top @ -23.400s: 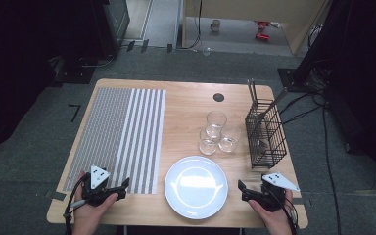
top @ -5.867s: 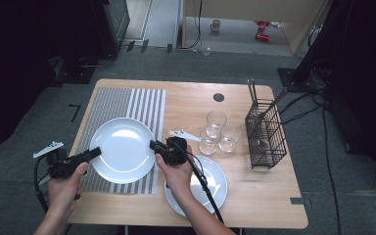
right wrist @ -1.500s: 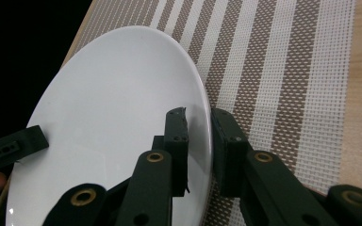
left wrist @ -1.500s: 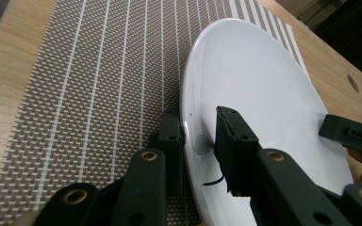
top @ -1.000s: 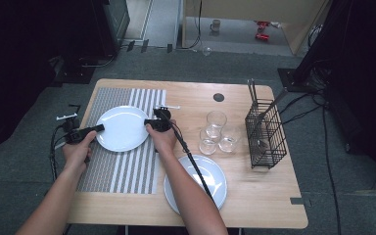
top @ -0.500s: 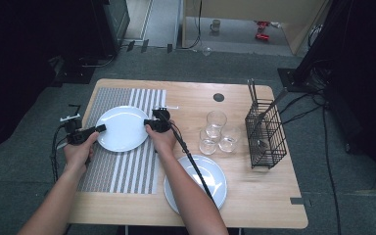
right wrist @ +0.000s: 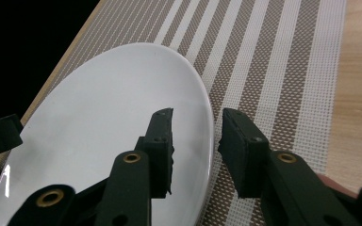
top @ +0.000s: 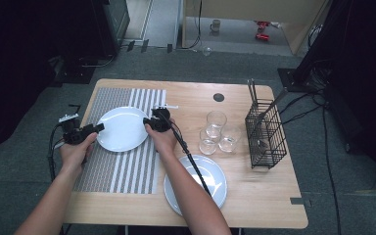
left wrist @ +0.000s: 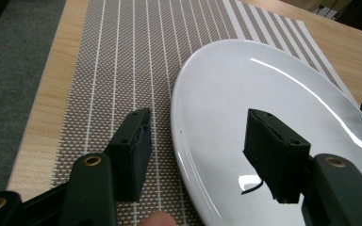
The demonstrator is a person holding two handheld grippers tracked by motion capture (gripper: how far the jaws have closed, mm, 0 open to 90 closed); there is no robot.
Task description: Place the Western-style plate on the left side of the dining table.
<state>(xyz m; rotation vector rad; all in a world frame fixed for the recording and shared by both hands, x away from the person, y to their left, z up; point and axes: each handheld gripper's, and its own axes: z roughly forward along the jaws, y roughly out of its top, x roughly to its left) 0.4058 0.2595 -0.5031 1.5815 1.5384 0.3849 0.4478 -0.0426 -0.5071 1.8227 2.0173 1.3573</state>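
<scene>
I see one plate (top: 123, 128) on the mat (top: 122, 166) at the surface's (top: 264, 205) left, another plate (top: 215, 188) nearer me, glasses (top: 216, 132) and basket (top: 267, 134) to the right.

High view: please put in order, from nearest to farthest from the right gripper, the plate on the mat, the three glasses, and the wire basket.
From the right gripper:
1. Plate on the mat, directly at its fingers, on the striped mat.
2. Three glasses, a cluster at mid-table, on its other side.
3. Wire basket, beyond the glasses, near the table's far right edge.

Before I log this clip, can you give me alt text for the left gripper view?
The left claw, open, straddles the near rim of a glossy round white plate lying on a brown-and-white striped woven placemat over a light wooden table.
</scene>
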